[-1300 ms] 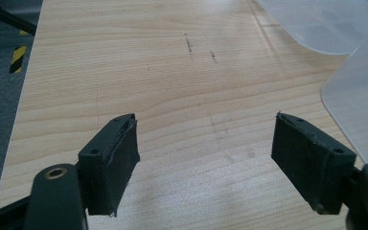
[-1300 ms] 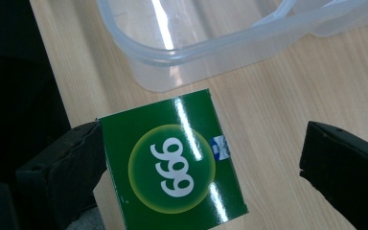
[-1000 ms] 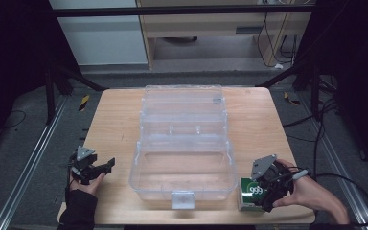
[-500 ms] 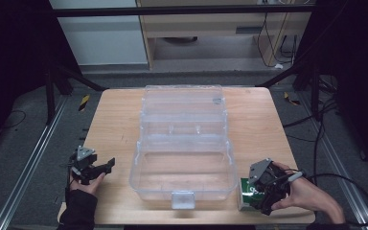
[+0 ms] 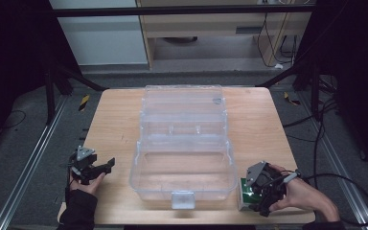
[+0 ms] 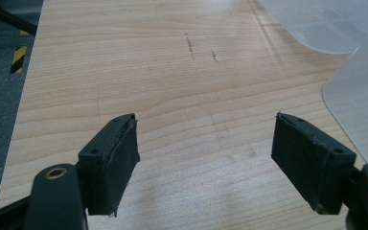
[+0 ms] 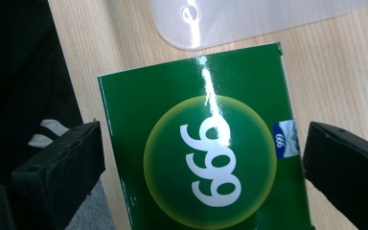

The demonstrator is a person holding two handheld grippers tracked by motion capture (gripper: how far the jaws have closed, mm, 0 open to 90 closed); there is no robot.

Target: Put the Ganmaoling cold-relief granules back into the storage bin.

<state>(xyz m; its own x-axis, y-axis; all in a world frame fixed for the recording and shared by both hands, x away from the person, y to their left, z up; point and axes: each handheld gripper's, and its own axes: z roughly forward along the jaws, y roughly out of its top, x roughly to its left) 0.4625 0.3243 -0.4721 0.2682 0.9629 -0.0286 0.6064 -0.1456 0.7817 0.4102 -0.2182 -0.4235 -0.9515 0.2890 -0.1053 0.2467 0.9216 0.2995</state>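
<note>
Straddling green box [image 7: 201,158] at worktop's [image 5: 115,120] front-right corner, right claw [image 7: 201,163] wide, ungripped | left claw [image 6: 206,158] idling agape, empty | clear case [image 5: 182,163] awaiting box

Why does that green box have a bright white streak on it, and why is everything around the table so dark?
In the right gripper view, the streak is glare from overhead light on the glossy green box. In the high view, light falls mainly on the wooden table; the surroundings stay dim, and the clear plastic case looks faint. In the left gripper view, the grain is sharp.
</note>
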